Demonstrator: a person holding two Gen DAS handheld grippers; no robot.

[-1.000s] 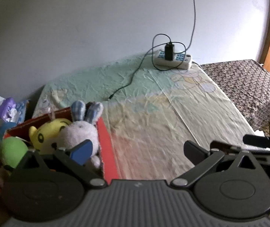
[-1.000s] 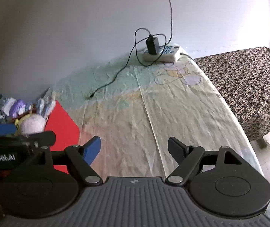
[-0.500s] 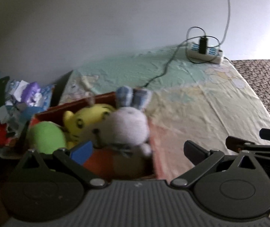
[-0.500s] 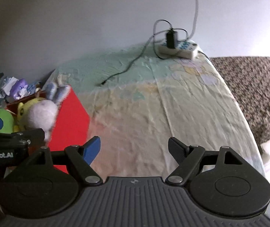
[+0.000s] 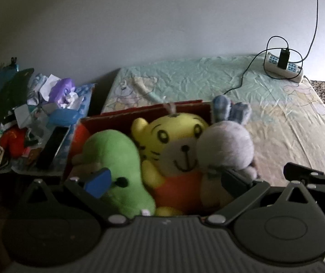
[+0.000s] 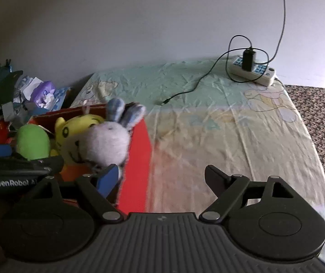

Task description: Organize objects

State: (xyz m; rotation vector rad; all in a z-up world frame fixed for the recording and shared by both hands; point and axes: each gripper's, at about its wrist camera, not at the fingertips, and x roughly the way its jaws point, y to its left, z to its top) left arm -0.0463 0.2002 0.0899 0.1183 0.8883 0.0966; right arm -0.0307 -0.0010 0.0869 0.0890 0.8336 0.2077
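A red cardboard box (image 5: 139, 111) (image 6: 137, 159) stands at the left edge of the bed and holds three plush toys. In it lie a green plush (image 5: 116, 157) (image 6: 33, 141), a yellow tiger plush (image 5: 173, 141) (image 6: 75, 132) and a grey bunny with blue ears (image 5: 226, 143) (image 6: 110, 141). My left gripper (image 5: 162, 179) hangs open over the box, its fingers spread above the toys and holding nothing. My right gripper (image 6: 160, 177) is open too, low over the bed beside the box's red right wall, empty.
A power strip (image 5: 285, 67) (image 6: 253, 70) with a black charger and a loose cable lies at the far end of the bed sheet (image 6: 219, 122). A pile of clutter (image 5: 37, 113) (image 6: 25, 95) sits left of the box. A brown patterned cover (image 6: 317, 118) lies to the right.
Both grippers have swung left toward the box. The left one now looks down at the three toys from close above; the bunny, tiger and green plush fill more of its view.
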